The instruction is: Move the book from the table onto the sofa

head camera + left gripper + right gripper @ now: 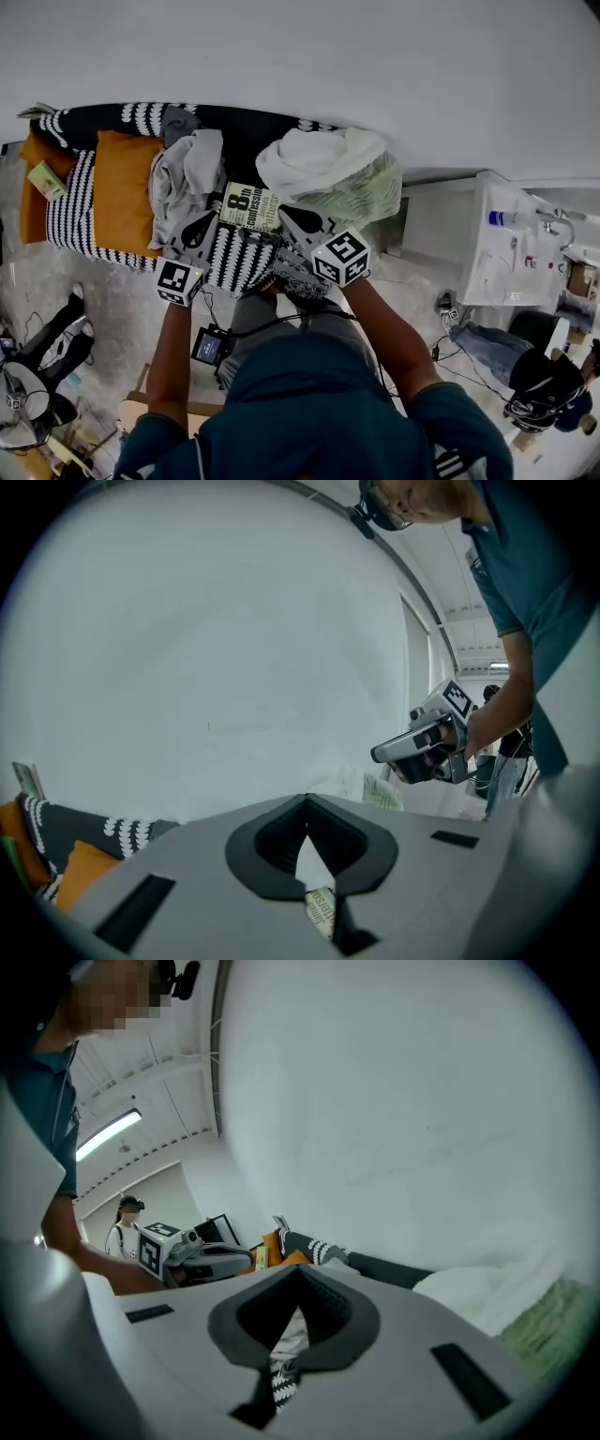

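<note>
Book (249,207) clamped by left tool (221,223), right tool (283,221).

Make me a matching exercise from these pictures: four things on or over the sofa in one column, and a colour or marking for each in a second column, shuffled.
Things:
1. book
2. cushion
3. sofa cover
4. cloth bundle

Colours and markings:
A. black and white stripes
B. white
C. orange
D. a large 8 on the front

Pairs: 1-D, 2-C, 3-A, 4-B
</note>
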The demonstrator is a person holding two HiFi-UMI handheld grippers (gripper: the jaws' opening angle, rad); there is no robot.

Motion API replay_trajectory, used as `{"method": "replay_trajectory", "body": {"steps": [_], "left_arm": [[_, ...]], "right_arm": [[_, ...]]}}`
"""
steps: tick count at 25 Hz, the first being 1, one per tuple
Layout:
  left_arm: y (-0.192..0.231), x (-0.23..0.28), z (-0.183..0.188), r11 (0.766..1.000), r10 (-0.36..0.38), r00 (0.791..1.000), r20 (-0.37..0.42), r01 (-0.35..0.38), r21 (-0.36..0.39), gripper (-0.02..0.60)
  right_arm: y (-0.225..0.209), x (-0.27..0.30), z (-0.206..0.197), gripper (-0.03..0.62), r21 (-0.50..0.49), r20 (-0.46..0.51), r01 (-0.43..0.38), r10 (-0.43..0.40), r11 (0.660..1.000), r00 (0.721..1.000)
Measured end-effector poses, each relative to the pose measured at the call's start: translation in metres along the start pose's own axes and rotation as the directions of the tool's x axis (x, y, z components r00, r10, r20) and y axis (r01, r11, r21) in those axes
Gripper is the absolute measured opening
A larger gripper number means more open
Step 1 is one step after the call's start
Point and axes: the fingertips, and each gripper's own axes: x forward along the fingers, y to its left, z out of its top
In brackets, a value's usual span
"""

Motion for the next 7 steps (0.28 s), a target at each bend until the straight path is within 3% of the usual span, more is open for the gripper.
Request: {"method": "replay_trajectory", "body": {"steps": [7], "left_arm": [[-0.043, -0.041, 0.047, 0.999, 0.051, 0.995, 0.081, -0.052, 0.014, 0.003]], "right_arm": [[0.042, -0.063, 0.049, 0.012, -0.056, 0.107, -0.015, 0.021, 0.998, 0.994]]}}
